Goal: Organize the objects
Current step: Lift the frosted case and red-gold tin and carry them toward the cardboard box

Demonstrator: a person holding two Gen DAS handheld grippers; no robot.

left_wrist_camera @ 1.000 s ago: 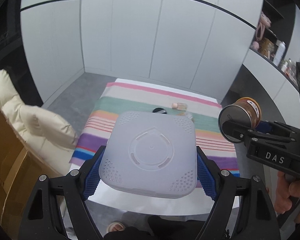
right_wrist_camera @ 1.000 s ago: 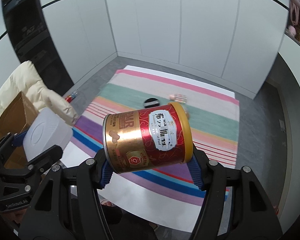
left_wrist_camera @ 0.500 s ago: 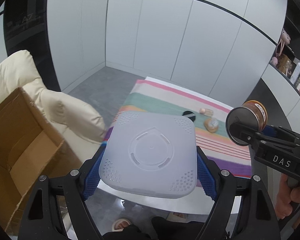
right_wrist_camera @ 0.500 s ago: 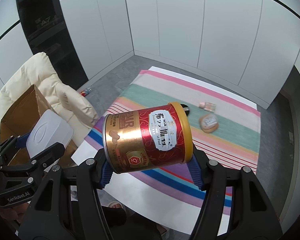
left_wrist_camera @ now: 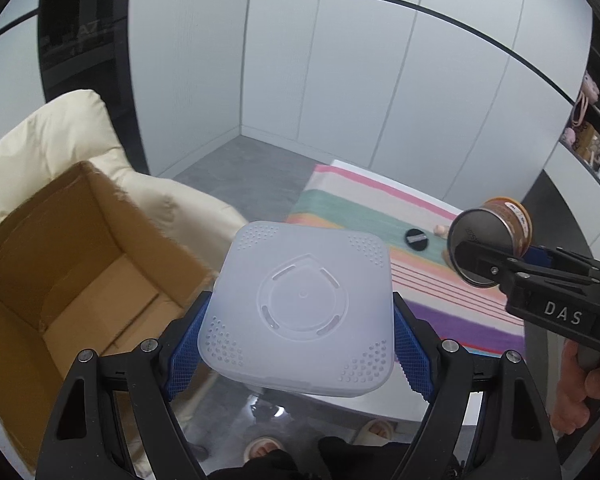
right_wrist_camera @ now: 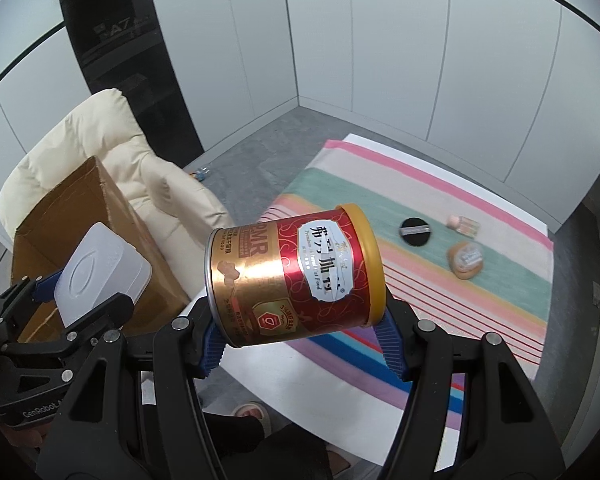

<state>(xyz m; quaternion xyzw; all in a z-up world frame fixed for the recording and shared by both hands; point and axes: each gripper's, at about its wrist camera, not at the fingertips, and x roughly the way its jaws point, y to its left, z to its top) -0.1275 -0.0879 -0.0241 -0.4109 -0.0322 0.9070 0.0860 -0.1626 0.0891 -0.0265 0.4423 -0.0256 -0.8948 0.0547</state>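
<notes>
My left gripper [left_wrist_camera: 300, 352] is shut on a flat white square plastic box [left_wrist_camera: 300, 304], its blue pads pressing both sides. The box hangs in the air just right of an open cardboard box [left_wrist_camera: 59, 272]. My right gripper [right_wrist_camera: 302, 340] is shut on a red and gold can [right_wrist_camera: 291, 272] with a yellow lid, held lying on its side above the table's near edge. In the left wrist view the can [left_wrist_camera: 488, 248] and the right gripper [left_wrist_camera: 496, 260] show at the right. In the right wrist view the white box [right_wrist_camera: 99, 272] hangs over the cardboard box [right_wrist_camera: 95, 216].
A striped cloth [right_wrist_camera: 440, 240] covers the white table [right_wrist_camera: 320, 412]. On it lie a black round puff [right_wrist_camera: 414, 232], a small glass bottle [right_wrist_camera: 464, 224] and a tan round compact [right_wrist_camera: 466, 260]. The cardboard box rests on a cream armchair [right_wrist_camera: 79, 140]. Slippered feet [left_wrist_camera: 259, 446] show below.
Both grippers have swung to the left with their loads, away from the table. The cardboard box and armchair now fill much more of the left side in both views.
</notes>
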